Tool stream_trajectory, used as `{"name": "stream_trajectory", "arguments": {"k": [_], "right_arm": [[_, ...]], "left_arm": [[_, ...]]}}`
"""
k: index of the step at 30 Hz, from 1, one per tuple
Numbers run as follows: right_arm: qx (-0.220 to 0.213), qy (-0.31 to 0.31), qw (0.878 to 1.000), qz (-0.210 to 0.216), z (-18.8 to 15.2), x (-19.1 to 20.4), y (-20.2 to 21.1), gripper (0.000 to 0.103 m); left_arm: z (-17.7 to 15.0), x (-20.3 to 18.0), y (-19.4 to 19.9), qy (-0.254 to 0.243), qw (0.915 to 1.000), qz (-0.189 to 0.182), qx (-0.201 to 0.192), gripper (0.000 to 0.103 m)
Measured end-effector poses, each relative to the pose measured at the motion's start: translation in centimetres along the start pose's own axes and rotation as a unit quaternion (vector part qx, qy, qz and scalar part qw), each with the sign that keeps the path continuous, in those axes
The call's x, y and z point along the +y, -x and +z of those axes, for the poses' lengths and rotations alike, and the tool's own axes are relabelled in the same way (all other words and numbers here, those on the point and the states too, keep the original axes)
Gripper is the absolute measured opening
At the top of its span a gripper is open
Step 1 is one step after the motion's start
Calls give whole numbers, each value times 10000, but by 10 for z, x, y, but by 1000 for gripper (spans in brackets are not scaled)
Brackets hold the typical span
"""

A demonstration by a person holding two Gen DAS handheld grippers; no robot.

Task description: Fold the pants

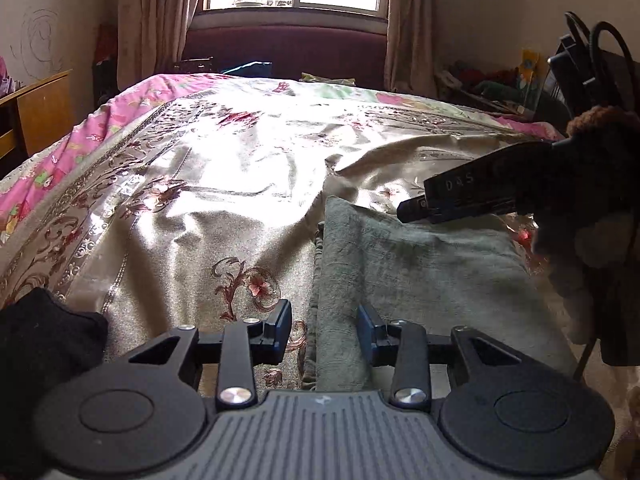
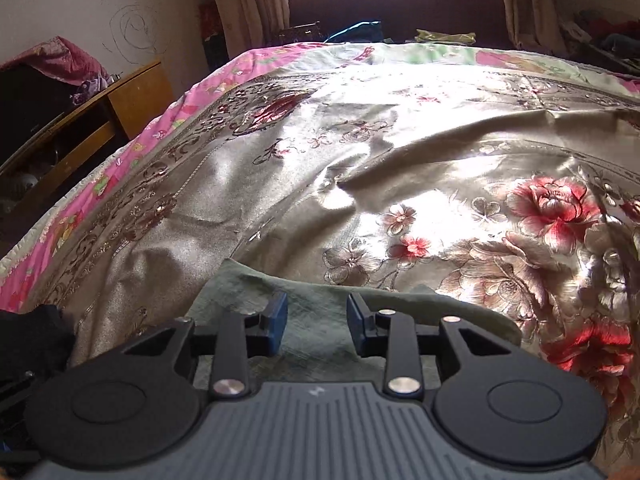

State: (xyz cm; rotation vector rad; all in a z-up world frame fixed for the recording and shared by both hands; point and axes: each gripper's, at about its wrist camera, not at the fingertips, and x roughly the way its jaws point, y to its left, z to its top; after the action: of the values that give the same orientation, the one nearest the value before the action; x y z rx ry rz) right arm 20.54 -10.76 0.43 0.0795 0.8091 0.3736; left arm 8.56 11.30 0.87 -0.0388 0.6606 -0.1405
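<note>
While the green pants lie folded on the bed, both grippers hover over them, wide and holding nothing; next looks like one more fold or smoothing.

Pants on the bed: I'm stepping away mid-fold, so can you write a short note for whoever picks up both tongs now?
Left tongs: open, holding nothing, hovering at the left edge of the pants.
Right tongs: open, empty, over the pants' far edge; in the left wrist view they come in from the right above the cloth.
Pants: grey-green, lying flat on the floral bedspread, already folded into a compact rectangle with layered edges along the left side.
Done: at least one fold, judging by the layers.
Left: probably a last fold or some smoothing; I can't tell how many folds were intended.
</note>
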Motion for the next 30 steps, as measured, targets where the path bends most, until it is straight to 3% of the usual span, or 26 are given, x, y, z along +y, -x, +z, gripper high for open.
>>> {"name": "stream_trajectory", "arguments": {"k": [3,5,10,16,21,23,26,30], "right_arm": [[-11,154,9998,-93,-20,-6,34,35],[130,194,9996,-144,-38,-10,43,35],[477,-92,9985,-250,-73,-30,24,35],[87,-642,9978,-110,-71,-49,50,35],[-39,-867,9952,-450,-62,-75,47,37],[-3,-1075,9936,-346,-57,-85,36,37],[150,-1056,9937,-340,-56,-83,20,37],[50,-1103,9935,-268,-59,-76,39,37]], "left_arm": [[15,-6,4,-176,9996,-37,-203,50],[23,-10,-6,-238,9995,-170,-129,50],[13,-12,-59,-469,9967,-188,629,52],[12,-6,-48,-515,9969,-226,542,58],[14,-19,-19,-726,9961,-399,294,57],[8,-28,-15,-954,9937,-508,302,59],[-8,-39,-26,-1487,9869,-237,575,62],[-3,-23,-25,-1121,9907,-363,684,65]]}}
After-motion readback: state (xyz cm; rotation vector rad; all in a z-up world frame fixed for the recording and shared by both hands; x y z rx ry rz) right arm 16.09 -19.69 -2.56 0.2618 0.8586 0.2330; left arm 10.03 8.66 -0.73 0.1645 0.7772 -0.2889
